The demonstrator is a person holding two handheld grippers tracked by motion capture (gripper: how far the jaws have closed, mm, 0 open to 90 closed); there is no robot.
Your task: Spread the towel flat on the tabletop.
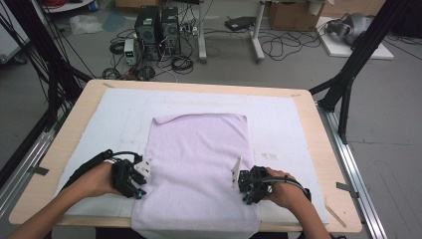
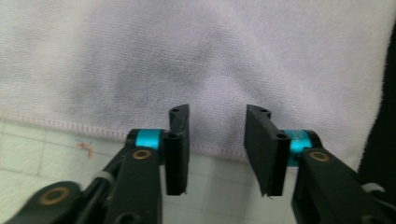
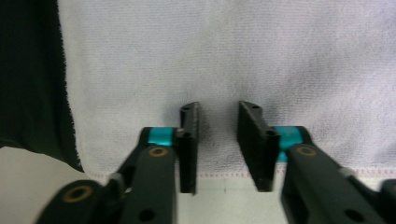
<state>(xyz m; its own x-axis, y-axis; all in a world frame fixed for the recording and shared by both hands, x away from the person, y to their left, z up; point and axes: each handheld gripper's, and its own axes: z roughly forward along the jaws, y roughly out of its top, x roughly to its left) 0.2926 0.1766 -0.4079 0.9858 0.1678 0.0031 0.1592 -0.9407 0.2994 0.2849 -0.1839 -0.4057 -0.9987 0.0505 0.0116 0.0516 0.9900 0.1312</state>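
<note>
A pale lilac towel (image 1: 199, 159) lies flat on the white mat, its near end hanging over the table's front edge. My left gripper (image 1: 141, 188) sits at the towel's left edge, near the front corner. In the left gripper view the left gripper (image 2: 217, 112) has its jaws apart over the stitched hem, with the towel (image 2: 187, 46) puckered slightly between them. My right gripper (image 1: 245, 195) sits at the towel's right edge. In the right gripper view the right gripper (image 3: 219, 107) straddles the hem with its jaws apart over the towel (image 3: 233, 46).
A white gridded mat (image 1: 288, 124) covers most of the wooden table (image 1: 89, 99). Black frame posts stand at both sides of the table. Computers and cables lie on the floor beyond the far edge.
</note>
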